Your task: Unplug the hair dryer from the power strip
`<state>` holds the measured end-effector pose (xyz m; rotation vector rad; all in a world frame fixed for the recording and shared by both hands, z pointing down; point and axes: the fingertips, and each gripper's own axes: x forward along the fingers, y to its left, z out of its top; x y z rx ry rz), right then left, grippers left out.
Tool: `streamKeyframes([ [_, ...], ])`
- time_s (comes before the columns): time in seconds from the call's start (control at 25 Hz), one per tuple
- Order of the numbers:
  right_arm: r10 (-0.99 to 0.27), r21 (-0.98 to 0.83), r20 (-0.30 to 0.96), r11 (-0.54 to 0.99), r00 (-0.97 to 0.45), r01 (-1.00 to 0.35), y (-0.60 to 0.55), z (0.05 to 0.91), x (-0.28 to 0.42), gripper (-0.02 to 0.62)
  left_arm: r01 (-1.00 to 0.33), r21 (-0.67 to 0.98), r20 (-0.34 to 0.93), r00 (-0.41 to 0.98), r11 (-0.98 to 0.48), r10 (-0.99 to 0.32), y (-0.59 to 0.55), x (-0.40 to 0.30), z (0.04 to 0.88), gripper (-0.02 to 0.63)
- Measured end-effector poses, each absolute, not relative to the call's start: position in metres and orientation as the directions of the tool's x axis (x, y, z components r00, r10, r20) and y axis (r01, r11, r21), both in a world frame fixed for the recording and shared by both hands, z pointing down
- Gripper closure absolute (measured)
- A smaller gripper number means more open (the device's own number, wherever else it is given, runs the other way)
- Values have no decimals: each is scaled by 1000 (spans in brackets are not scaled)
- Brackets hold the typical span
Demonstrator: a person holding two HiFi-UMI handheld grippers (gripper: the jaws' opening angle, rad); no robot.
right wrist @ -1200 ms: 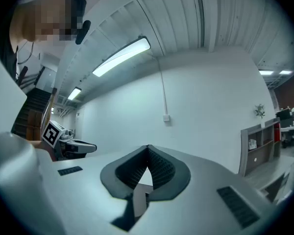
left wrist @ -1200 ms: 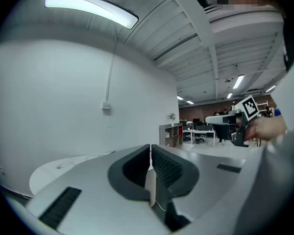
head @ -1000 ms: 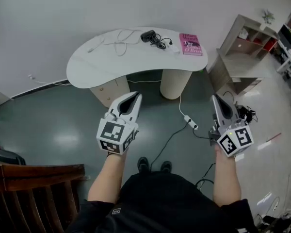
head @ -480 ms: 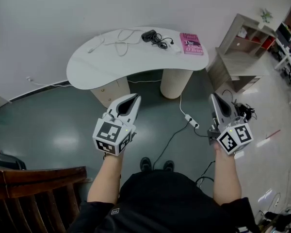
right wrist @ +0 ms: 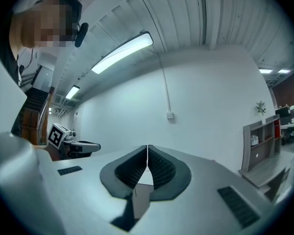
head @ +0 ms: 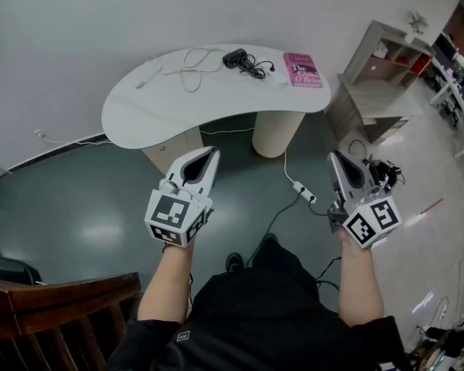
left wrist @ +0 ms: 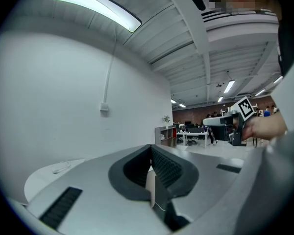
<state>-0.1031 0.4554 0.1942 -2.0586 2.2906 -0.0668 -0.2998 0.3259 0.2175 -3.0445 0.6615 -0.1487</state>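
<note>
left gripper (head: 213, 151) and right gripper (head: 333, 155) jaws together, empty, both carried slightly toward table (head: 162, 108)

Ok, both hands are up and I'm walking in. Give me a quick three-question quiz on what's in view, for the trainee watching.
1. True or false: the left hand-held gripper and the right hand-held gripper are both shut and hold nothing.
2. What lies on the table to the right of the hair dryer in the head view? A. a pink book B. a mug C. a laptop
3. Fill in: the white power strip lies on the ____, between the two grippers in the head view.

Key: 1 true; 2 A; 3 floor.
</note>
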Motion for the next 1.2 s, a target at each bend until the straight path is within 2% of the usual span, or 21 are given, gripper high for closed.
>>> streamKeyframes([
  [0.16,-994,-81,-16,109,-108,-991,444,197,-95,560,-357,16,69,932,-934,-356,319,-279,223,593],
  [0.48,-992,-143,-5,129,-130,-981,398,214,-51,560,-340,-20,56,939,-940,-341,285,-228,224,593],
  [0.8,-986,-179,11,160,-164,-971,336,228,24,560,-275,-11,28,961,-961,-275,242,-138,223,594],
  [0.92,-983,-187,2,178,-181,-966,312,228,52,560,-242,-71,59,967,-968,-246,231,-107,225,594],
  [1.0,-982,-197,0,188,-191,-962,298,228,69,560,-246,-113,94,962,-963,-257,219,-88,228,594],
  [1.2,-974,-217,-5,224,-228,-950,268,230,99,560,-340,-33,122,932,-940,-342,177,-60,232,594],
])
